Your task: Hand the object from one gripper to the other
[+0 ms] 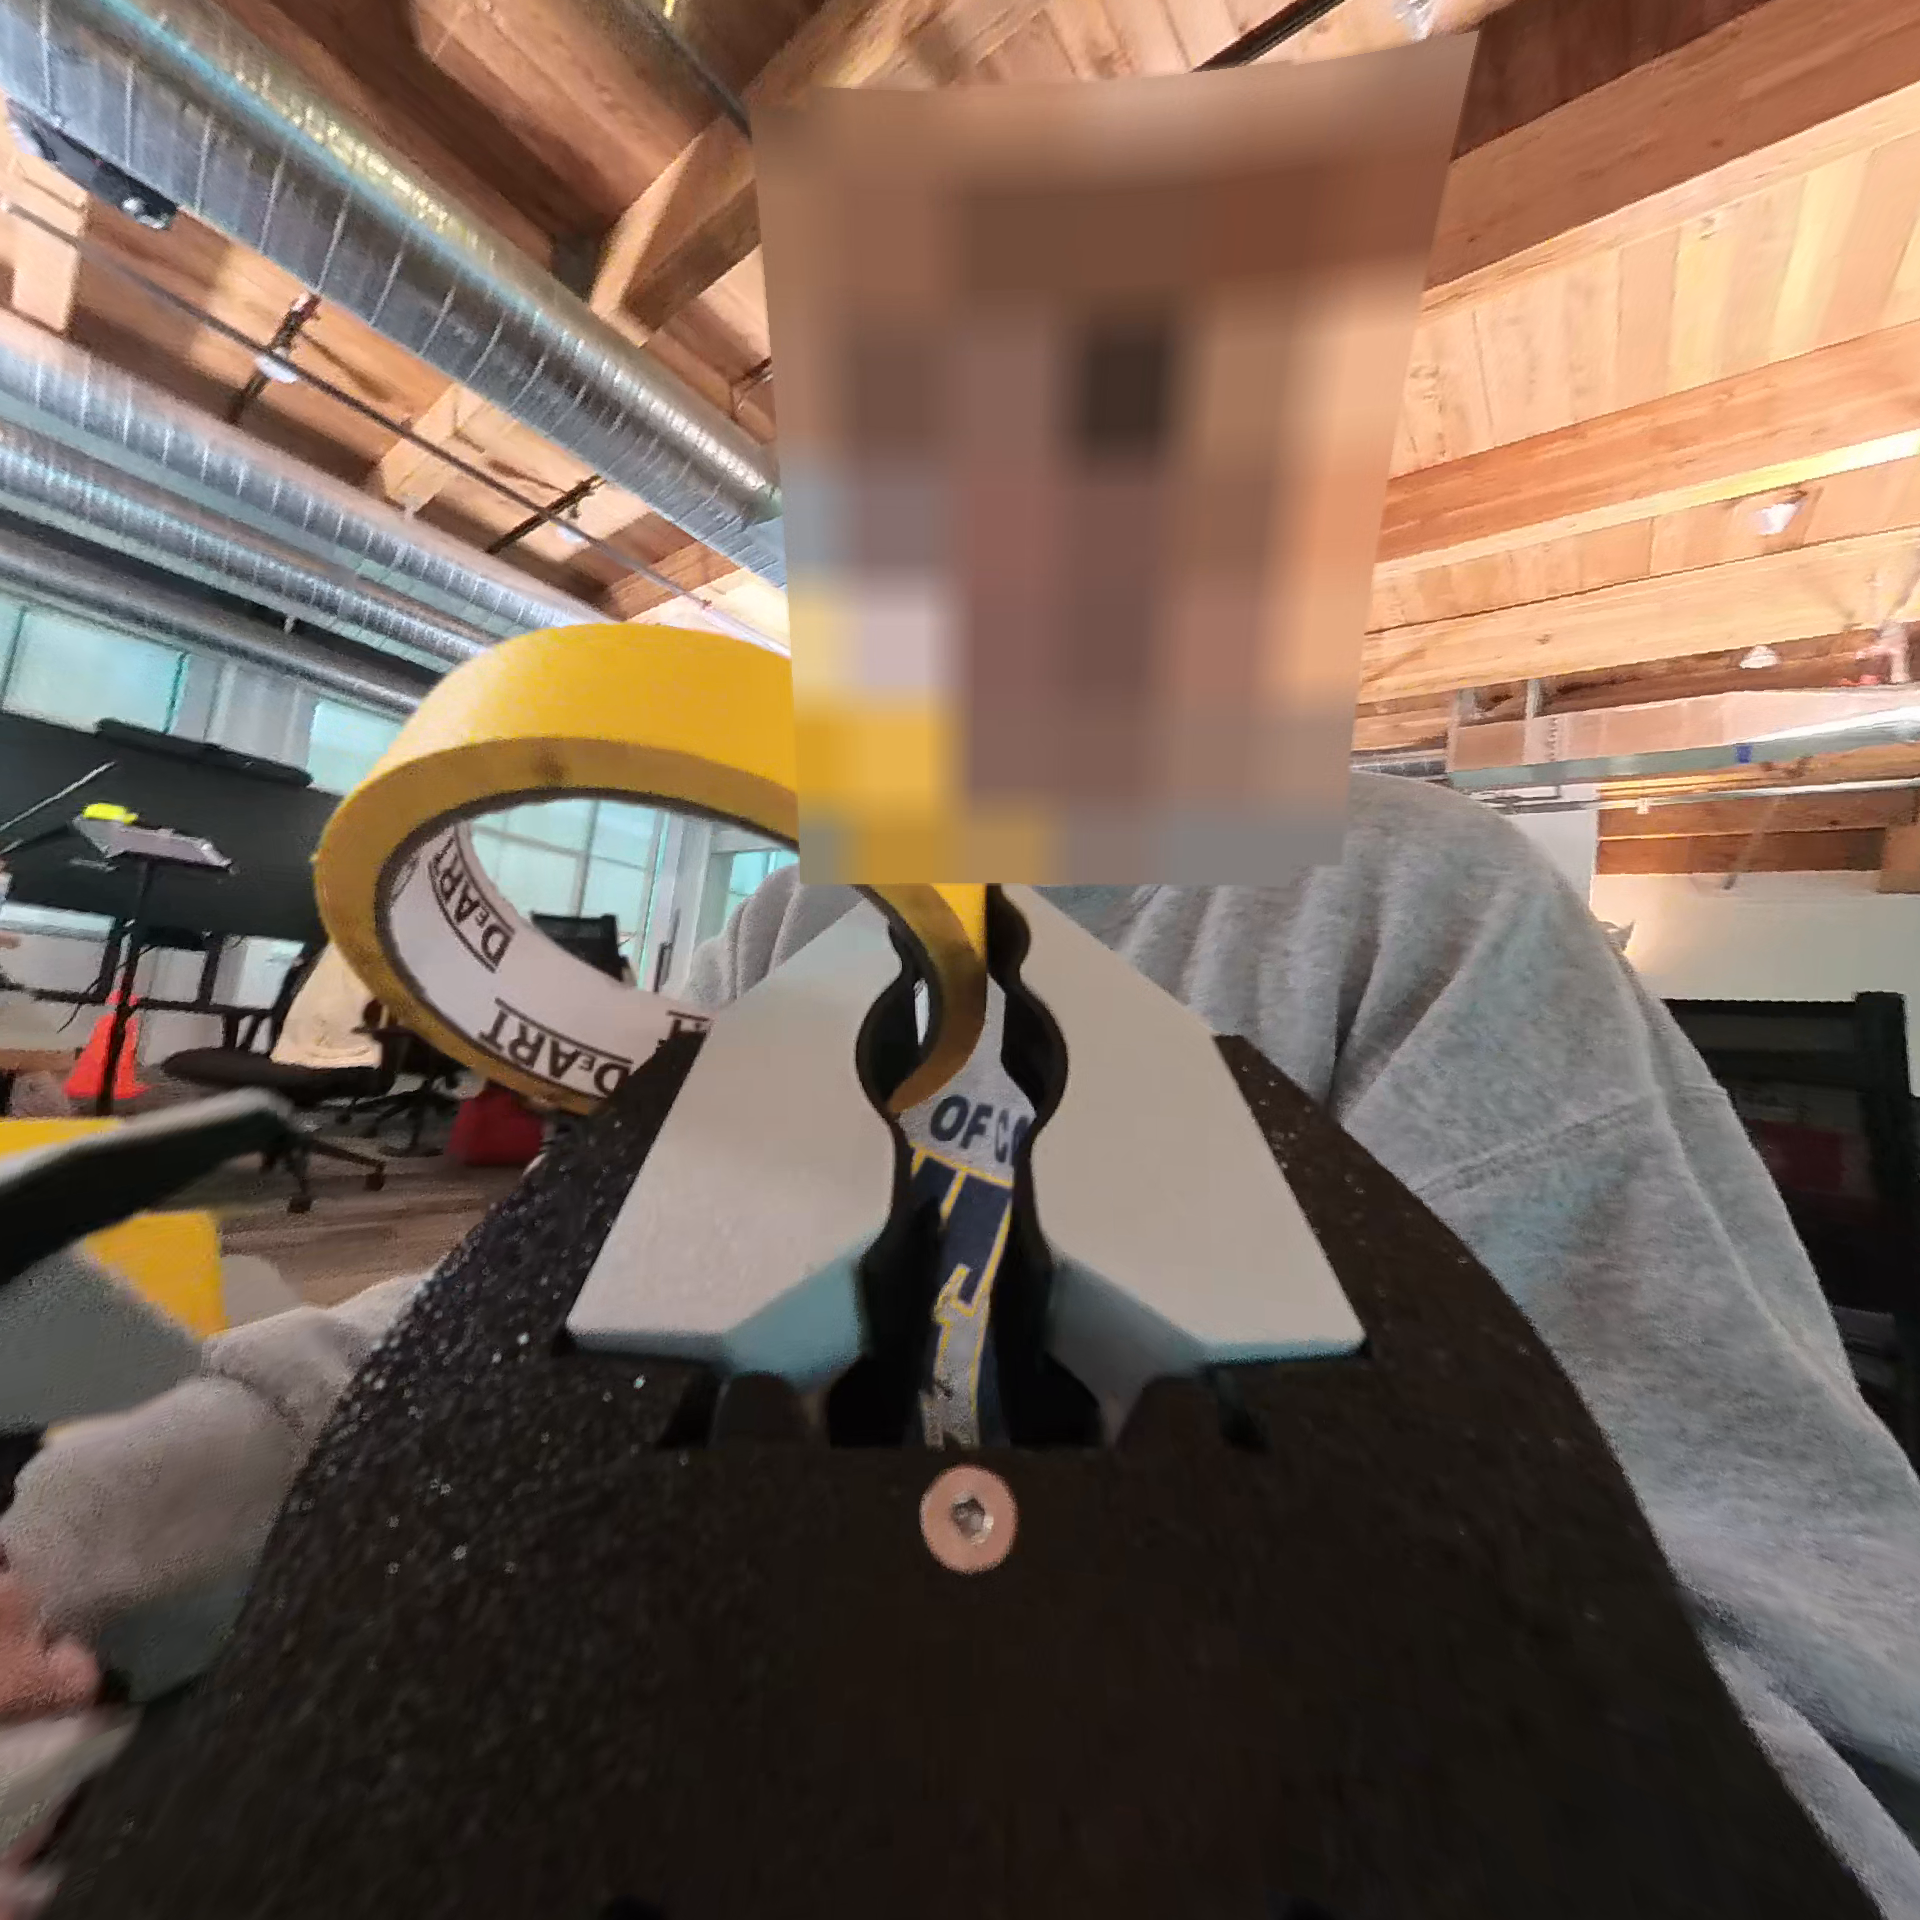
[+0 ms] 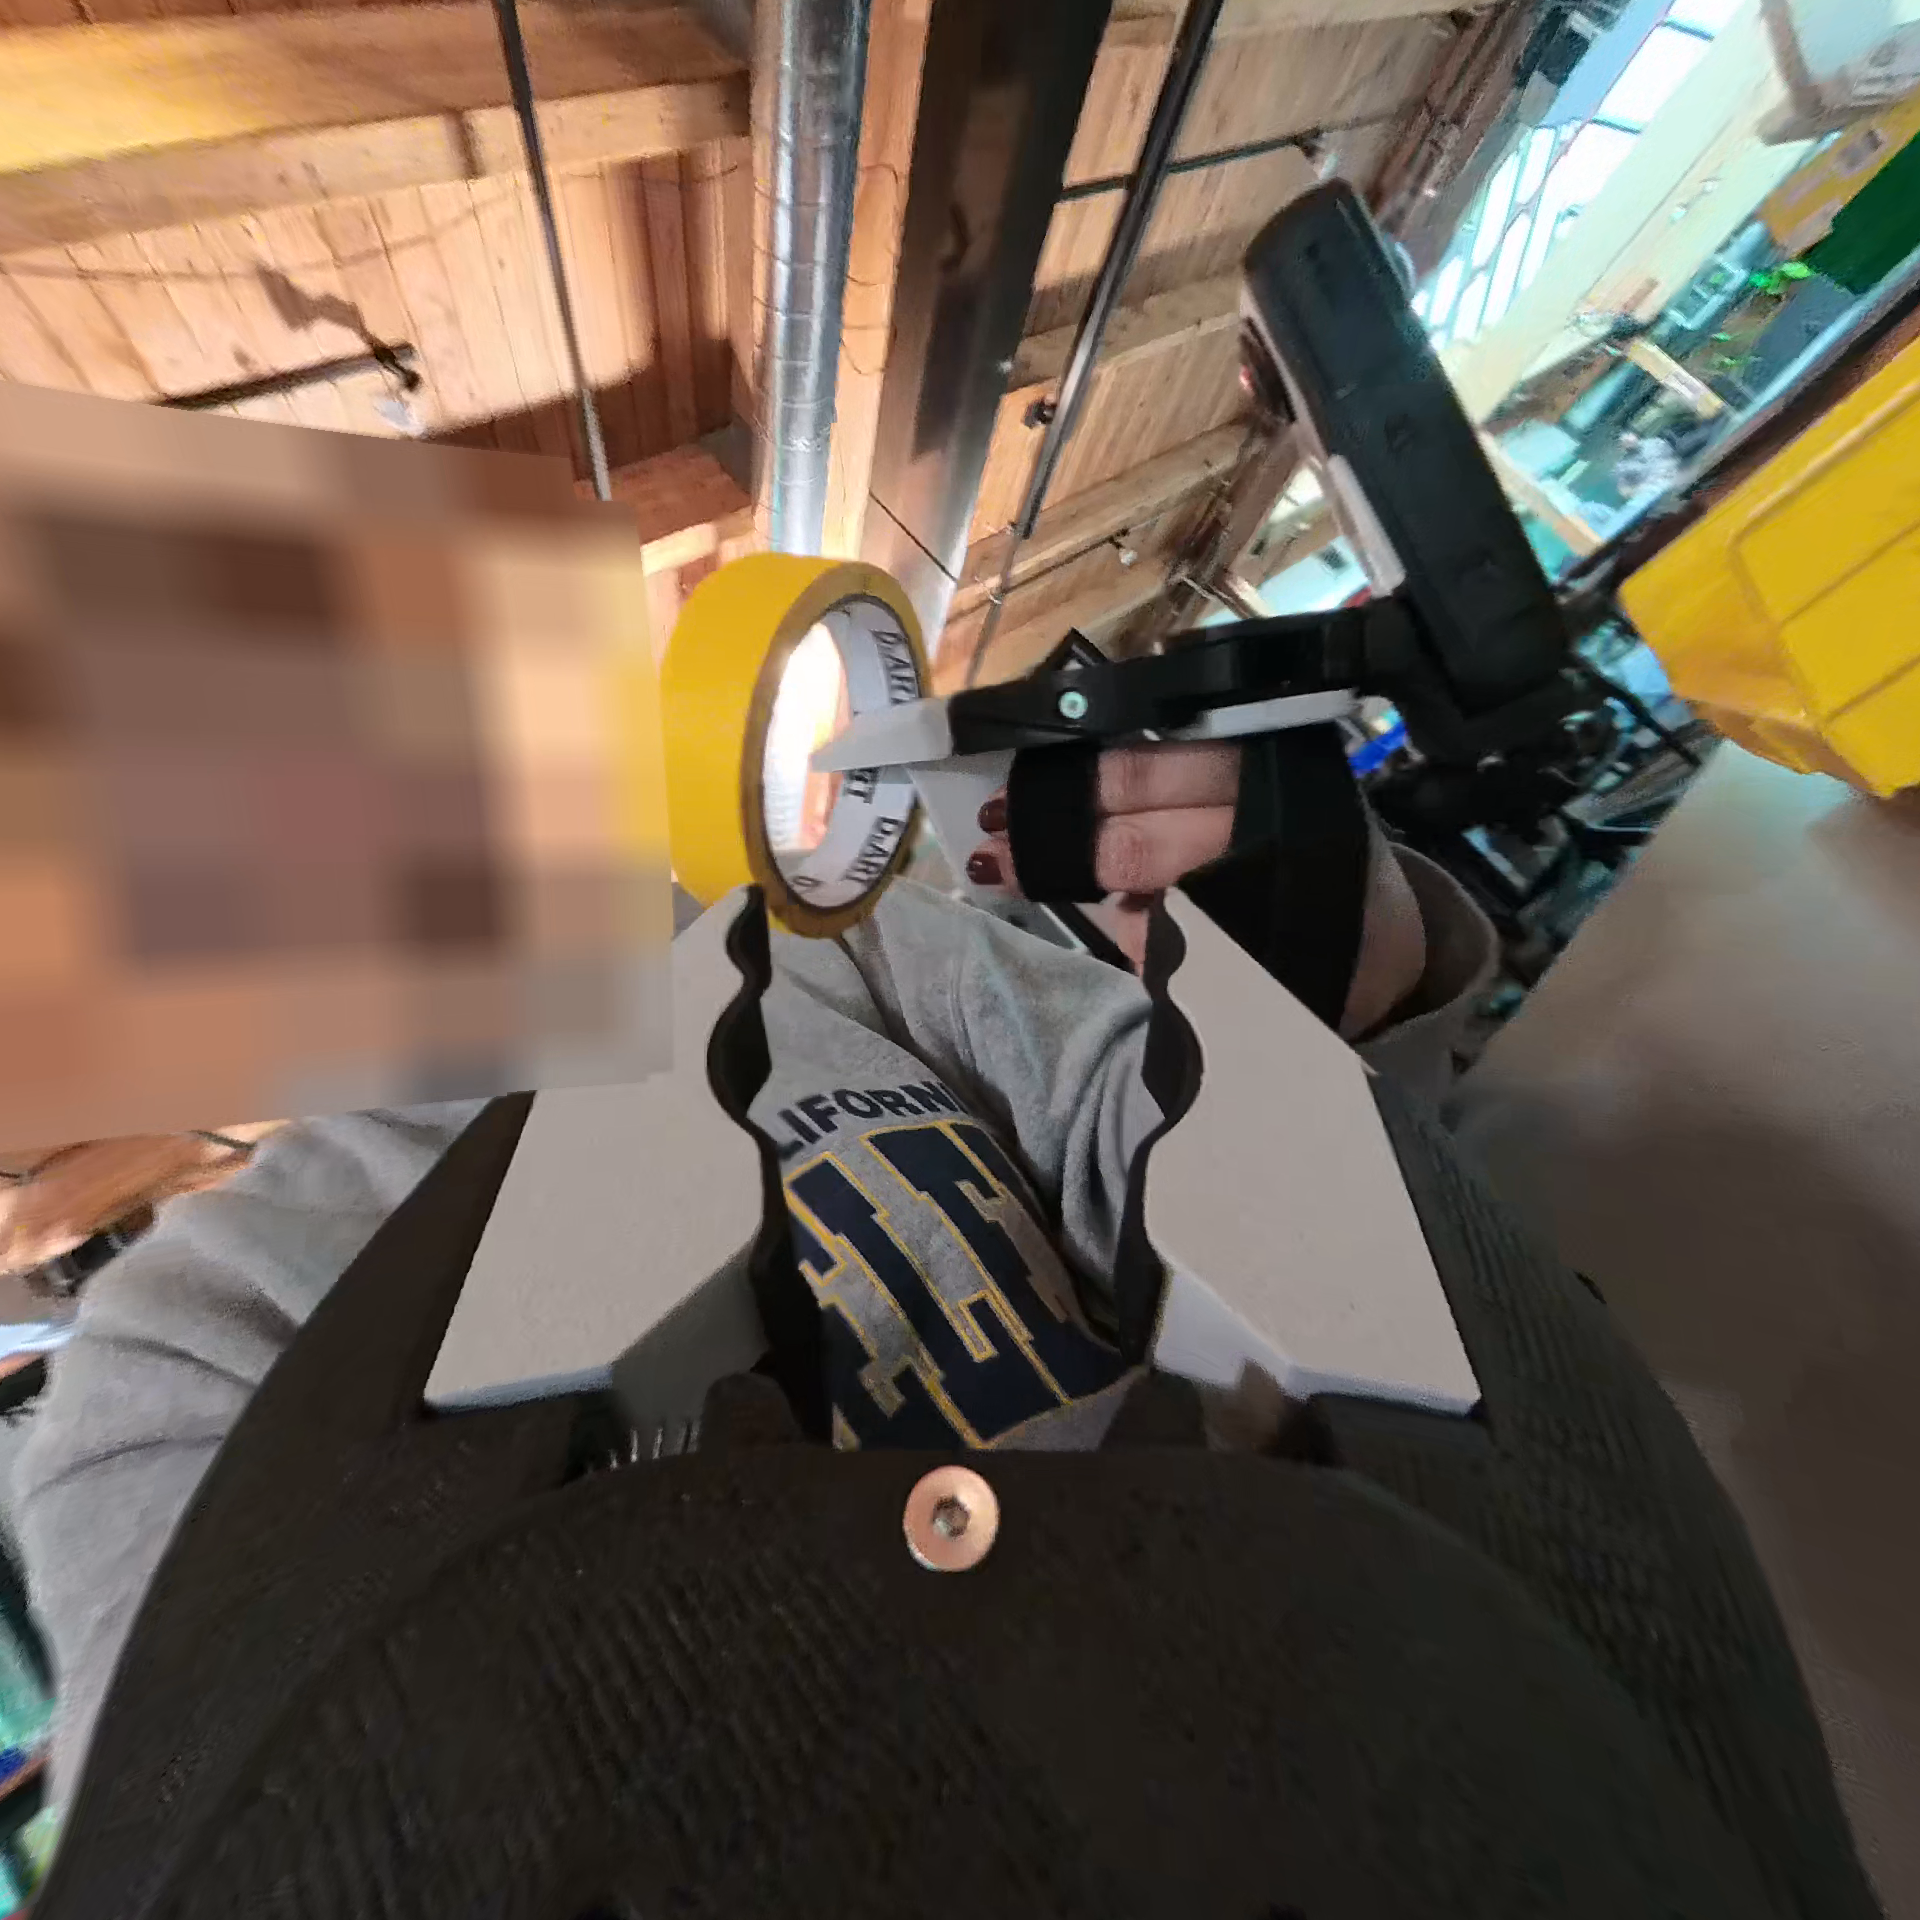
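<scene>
The left gripper (image 1: 951, 971) is pressed nearly together on the wall of a yellow tape roll (image 1: 582, 790), one white finger (image 2: 883, 740) passing inside the ring and the other outside it. The roll is pinched at one side only; the rest of the ring hangs free in the air, carried by no worktop, in front of the person's grey sweatshirt (image 1: 1455, 1091).

The right gripper (image 2: 951, 914) is spread wide and holds nothing. Its left fingertip sits just beside, possibly touching, the lower edge of the tape roll (image 2: 717, 727); contact cannot be confirmed. Its right fingertip stands well apart from the roll, near the gloved hand (image 2: 1122, 821) that works the left gripper.

Step in hand: the approach before the transfer. The roll is not yet between the right gripper's fingers.

Next move, as judged: advance the right gripper so its fingers straddle the free lower wall of the ring, close firmly, then release the left gripper. Releasing early risks dropping the roll.
</scene>
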Demonstrator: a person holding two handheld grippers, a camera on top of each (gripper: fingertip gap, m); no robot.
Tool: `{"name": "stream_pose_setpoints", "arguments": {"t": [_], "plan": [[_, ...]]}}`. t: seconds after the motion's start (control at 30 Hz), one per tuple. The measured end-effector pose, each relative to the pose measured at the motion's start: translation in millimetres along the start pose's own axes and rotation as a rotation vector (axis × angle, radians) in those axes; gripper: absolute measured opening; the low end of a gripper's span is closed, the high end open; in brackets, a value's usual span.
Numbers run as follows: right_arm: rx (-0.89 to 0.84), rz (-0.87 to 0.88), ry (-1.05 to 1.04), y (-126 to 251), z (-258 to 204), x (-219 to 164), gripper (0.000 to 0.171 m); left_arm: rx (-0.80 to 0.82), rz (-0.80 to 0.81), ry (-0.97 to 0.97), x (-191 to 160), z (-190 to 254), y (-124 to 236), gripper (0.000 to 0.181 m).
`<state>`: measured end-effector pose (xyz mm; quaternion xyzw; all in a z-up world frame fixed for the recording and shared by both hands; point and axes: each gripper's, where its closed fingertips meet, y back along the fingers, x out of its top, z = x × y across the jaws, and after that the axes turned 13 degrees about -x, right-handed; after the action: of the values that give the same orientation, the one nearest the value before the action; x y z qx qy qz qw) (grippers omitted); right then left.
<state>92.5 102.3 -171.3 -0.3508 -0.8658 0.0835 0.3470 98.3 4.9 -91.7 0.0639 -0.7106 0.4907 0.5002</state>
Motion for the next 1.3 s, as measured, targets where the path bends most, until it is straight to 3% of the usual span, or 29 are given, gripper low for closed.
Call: {"name": "stream_pose_setpoints", "arguments": {"t": [0.03,0.17,0.3,0.53,0.67,0.73,0.8,0.9,1.1,1.2,1.3], "plan": [[0.028,-0.001,-0.004,-0.1,-4.8,0.0,0.074,0.037,-0.012,0.013,-2.5,-5.1,2.8,0.008],[0.023,-0.091,0.018,-7.2,-7.7,-15.8,0.081,0.114,-0.043,0.088,-13.3,-15.3,12.0,0.008],[0.017,-0.04,0.05,0.6,-7.4,-6.6,0.059,0.212,-0.062,0.082,-12.7,-18.7,24.8,0.007],[0.016,-0.111,0.063,-5.4,-10.4,-19.5,0.064,0.278,-0.083,0.155,-25.4,-28.3,35.8,0.007],[-0.043,-0.133,0.155,-10.7,-4.9,-24.4,0.025,0.311,-0.061,0.172,-27.2,-34.8,42.9,0.008],[-0.087,-0.089,0.213,-7.8,-3.2,-15.6,0.025,0.382,-0.012,0.141,-16.9,-40.0,52.6,0.01],[-0.17,-0.016,0.304,-1.3,0.7,-1.9,0.025,0.518,0.071,0.105,-0.6,-49.5,72.8,0.02],[-0.344,0.103,0.473,13.1,8.4,21.3,0.024,0.711,0.169,0.045,19.9,-56.7,102.9,0.05],[-0.676,0.138,0.78,28.1,28.0,36.9,0.023,1.0,0.186,0.042,17.5,-77.5,142.6,0.093],[-0.652,0.203,0.826,26.4,12.8,42.2,0.023,1.178,0.172,0.018,17.5,-80.7,169.2,0.101],[-0.68,0.283,0.887,32.1,0.7,51.8,0.023,1.231,0.248,-0.03,29.3,-74.0,179.9,0.1]]}}
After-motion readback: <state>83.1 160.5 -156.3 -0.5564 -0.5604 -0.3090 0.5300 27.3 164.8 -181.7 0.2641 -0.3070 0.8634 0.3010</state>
